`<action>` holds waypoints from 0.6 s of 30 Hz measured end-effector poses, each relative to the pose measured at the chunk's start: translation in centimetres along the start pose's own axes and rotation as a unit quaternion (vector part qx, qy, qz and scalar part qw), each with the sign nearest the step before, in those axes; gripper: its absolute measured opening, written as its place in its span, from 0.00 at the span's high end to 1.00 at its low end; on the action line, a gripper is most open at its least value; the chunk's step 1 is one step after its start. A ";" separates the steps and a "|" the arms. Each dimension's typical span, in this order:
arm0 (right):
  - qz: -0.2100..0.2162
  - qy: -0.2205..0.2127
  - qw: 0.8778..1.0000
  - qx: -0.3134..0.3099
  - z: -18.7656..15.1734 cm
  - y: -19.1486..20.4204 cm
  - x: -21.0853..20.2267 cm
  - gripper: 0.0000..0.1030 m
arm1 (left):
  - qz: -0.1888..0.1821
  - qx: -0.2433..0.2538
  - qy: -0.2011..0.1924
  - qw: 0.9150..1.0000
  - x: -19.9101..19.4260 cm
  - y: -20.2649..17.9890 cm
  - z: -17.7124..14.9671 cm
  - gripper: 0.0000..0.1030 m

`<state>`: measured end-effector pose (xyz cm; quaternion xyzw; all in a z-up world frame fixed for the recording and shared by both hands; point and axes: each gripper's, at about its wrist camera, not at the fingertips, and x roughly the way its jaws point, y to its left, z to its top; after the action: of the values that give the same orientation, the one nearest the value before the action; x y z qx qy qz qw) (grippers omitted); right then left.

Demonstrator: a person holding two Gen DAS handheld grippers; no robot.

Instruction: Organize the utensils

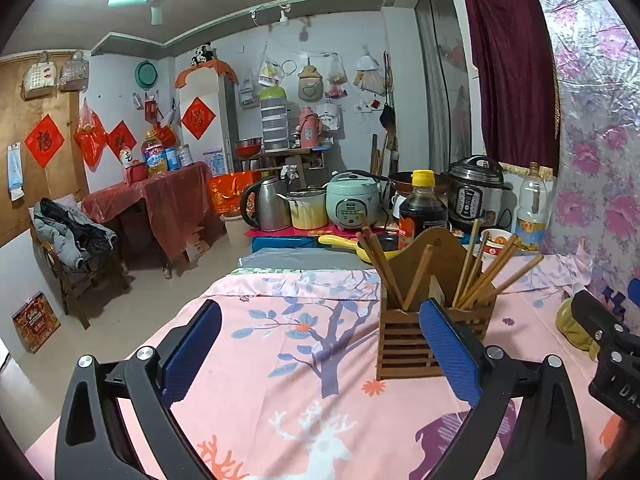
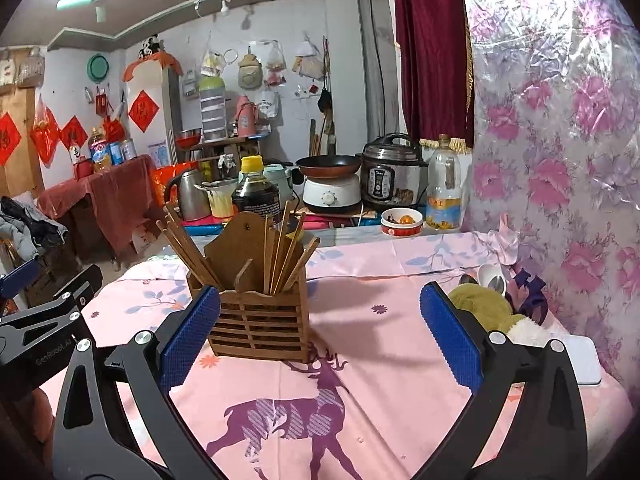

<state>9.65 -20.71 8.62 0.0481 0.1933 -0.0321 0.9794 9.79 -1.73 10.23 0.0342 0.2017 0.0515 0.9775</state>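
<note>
Jaws apart; spoons right-view only

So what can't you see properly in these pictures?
- Spoons, right wrist view: only the bowls show; a green plush toy hides the handles.
- Chopstick holder, left wrist view: the left gripper finger covers its middle.
- Bottle labels: too small to read.

One slatted brown wooden utensil holder stands at 12 o'clock, two compartments. About five wooden chopsticks lean at its 10 o'clock, about five more at its 1 o'clock. Two spoons at 3 o'clock.
</note>
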 end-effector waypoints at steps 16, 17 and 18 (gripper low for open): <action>0.004 0.008 1.000 -0.020 -0.8 0.8 0.0 0.06 | 0.010 0.005 0.004 1.000 -0.4 1.0 -1.0 0.06; 0.003 0.007 1.000 -0.021 -0.8 0.9 -0.1 0.06 | 0.010 0.007 0.003 1.000 -0.5 0.9 -1.1 0.06; 0.004 0.008 1.000 -0.022 -0.8 0.9 -0.1 0.06 | 0.009 0.010 0.002 1.000 -0.6 0.7 -1.2 0.06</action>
<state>9.34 -19.68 7.95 0.0276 0.2012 -0.0240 0.9789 8.72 -1.07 9.45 0.0455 0.2035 0.0586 0.9763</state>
